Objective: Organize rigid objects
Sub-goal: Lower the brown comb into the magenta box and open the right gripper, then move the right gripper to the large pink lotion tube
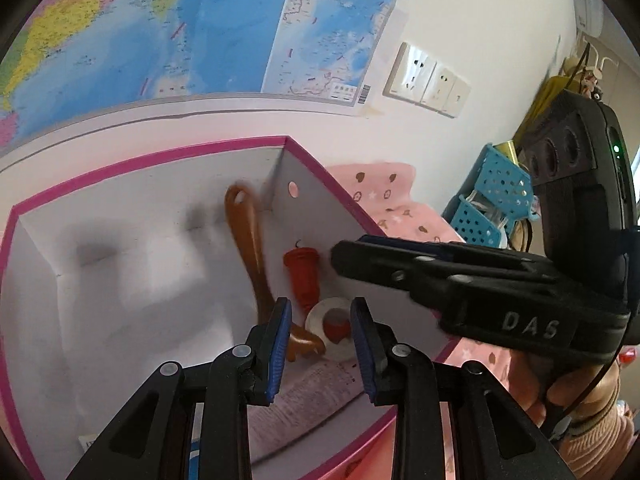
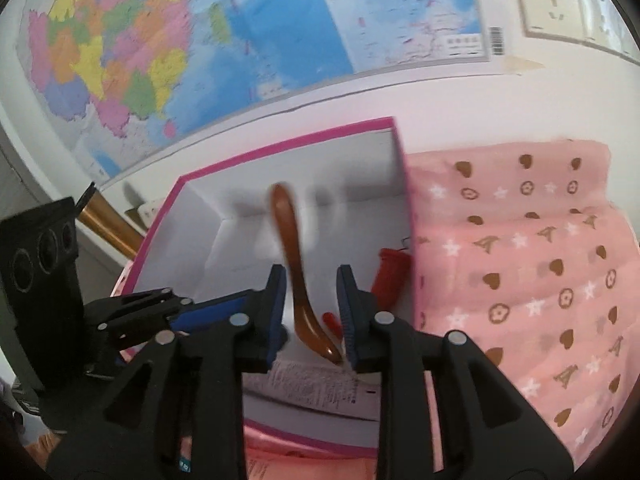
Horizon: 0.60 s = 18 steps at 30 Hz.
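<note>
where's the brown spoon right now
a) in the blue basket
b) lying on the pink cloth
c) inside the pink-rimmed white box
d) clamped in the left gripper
c: the brown spoon lies loose on the floor of the white box, beside a red bottle and a roll of white tape; nothing grips it.
</note>
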Tool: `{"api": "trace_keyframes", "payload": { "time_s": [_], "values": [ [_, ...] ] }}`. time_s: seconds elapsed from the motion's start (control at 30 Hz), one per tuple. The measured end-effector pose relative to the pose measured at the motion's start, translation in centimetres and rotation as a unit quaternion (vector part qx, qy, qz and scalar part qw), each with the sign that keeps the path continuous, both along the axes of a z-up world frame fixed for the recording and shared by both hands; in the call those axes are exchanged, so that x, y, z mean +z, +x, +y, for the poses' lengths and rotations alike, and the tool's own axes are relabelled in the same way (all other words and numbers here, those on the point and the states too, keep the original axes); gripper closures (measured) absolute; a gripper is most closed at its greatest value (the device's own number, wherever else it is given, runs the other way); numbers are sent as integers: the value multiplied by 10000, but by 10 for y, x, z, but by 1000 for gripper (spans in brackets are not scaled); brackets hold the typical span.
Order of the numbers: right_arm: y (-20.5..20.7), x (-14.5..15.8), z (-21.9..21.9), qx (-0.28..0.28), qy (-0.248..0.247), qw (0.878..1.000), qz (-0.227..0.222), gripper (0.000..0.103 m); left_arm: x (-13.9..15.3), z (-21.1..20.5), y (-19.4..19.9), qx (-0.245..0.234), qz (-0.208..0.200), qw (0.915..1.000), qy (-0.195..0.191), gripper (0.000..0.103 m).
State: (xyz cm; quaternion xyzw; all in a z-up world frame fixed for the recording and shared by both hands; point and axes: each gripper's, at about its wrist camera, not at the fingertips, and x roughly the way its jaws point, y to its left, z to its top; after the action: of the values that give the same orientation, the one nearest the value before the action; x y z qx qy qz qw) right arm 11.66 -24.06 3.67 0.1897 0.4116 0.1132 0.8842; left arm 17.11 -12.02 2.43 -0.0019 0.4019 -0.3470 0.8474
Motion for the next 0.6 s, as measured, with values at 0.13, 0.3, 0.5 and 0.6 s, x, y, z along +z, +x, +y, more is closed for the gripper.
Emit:
{"api": "trace_keyframes", "payload": {
  "time_s": [0.13, 0.3, 0.5, 0.6],
  "values": [
    [-10, 1, -3, 49, 18, 10000, -45, 72, 0, 9, -3, 36, -69, 10000, -35, 71],
    [-24, 0, -1, 146, 62, 9998, -70, 71, -1, 16, -15, 53, -206, 9998, 12, 62],
    [-50, 5, -1, 269, 16, 9992, -302, 71, 6, 34, -45, 137, -483, 9987, 19, 56],
    [-67, 11, -1, 339, -42, 9983, -465, 71, 13, 43, -65, 134, -677, 9976, -21, 52]
  ]
}}
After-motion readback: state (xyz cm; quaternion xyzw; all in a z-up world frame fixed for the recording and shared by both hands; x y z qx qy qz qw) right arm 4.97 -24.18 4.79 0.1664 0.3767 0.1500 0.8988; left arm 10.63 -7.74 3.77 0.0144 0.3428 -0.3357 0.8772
